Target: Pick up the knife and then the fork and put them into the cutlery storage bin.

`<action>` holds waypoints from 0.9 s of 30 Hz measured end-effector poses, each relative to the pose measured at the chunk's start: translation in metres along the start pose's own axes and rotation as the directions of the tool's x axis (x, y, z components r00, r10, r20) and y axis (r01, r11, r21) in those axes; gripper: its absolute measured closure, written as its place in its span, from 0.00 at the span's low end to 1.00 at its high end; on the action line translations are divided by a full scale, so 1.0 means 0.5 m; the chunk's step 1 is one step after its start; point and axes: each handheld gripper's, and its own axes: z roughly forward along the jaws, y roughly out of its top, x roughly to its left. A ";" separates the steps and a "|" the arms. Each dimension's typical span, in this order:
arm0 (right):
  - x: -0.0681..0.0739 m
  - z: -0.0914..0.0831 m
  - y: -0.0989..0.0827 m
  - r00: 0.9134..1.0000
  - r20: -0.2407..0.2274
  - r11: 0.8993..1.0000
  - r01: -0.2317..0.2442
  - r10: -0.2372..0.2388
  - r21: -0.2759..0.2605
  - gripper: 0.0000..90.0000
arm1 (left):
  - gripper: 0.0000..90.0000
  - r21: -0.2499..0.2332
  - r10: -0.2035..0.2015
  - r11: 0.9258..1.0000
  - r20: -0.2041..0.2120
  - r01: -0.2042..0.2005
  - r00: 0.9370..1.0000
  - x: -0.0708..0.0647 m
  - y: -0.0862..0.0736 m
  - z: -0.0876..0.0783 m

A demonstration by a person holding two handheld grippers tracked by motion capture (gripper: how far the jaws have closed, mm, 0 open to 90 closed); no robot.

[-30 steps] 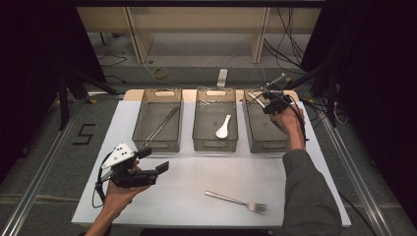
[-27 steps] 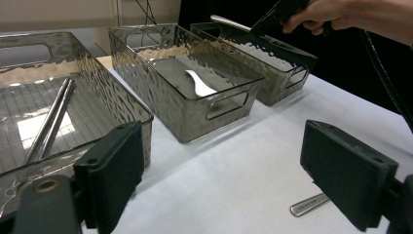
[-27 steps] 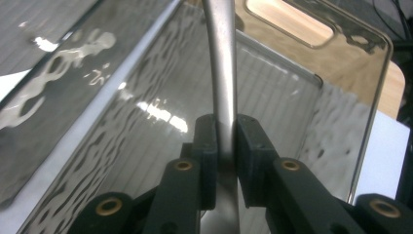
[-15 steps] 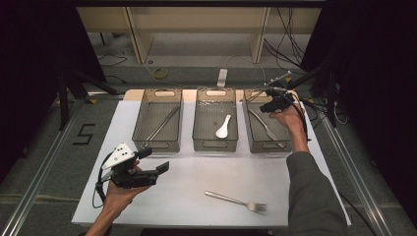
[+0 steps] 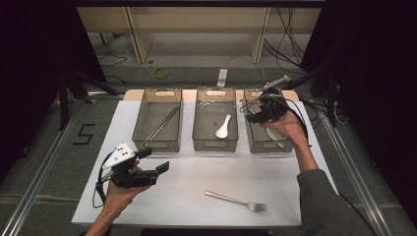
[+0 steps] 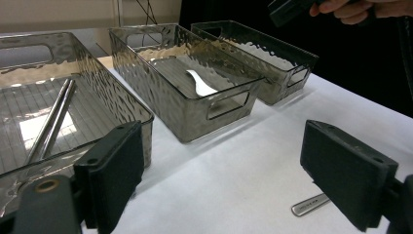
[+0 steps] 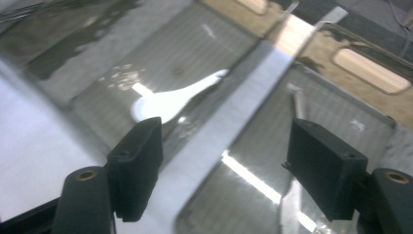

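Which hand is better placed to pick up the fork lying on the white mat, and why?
Left: the left gripper, open and empty, hovers beside the fork; the right gripper is over the far right bin.

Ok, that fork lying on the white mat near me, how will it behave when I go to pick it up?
The fork looks like polished metal, so probably stiff and somewhat slippery between the pads. It lies flat on the white mat, so getting the jaws under it may be awkward; it could skid when nudged. Its thin handle seems unlikely to roll.
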 end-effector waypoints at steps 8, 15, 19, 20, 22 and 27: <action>0.079 -0.033 -0.029 0.994 -0.065 0.996 0.091 -0.092 -0.023 0.31 | 0.17 -0.004 -0.010 1.000 0.000 0.010 1.000 0.002 0.000 -0.001; 0.124 -0.045 -0.062 0.984 -0.113 0.991 0.133 -0.135 -0.028 0.31 | 0.17 -0.004 -0.017 1.000 0.011 0.017 1.000 0.005 0.000 -0.001; 0.149 -0.047 -0.087 0.978 -0.156 0.990 0.138 -0.139 -0.021 0.31 | 0.17 -0.003 -0.016 1.000 0.010 0.016 1.000 0.005 -0.001 -0.001; 0.155 -0.046 -0.094 0.976 -0.164 0.990 0.139 -0.141 -0.020 0.31 | 0.17 -0.003 -0.015 1.000 0.010 0.015 1.000 0.005 -0.001 -0.001; 0.169 -0.045 -0.108 0.973 -0.175 0.989 0.148 -0.149 -0.019 0.31 | 0.17 -0.003 -0.014 1.000 0.010 0.014 1.000 0.005 -0.001 -0.001; 0.202 -0.039 -0.136 0.965 -0.193 0.984 0.179 -0.178 -0.012 0.31 | 0.17 -0.006 -0.015 1.000 0.012 0.015 1.000 0.003 -0.001 -0.001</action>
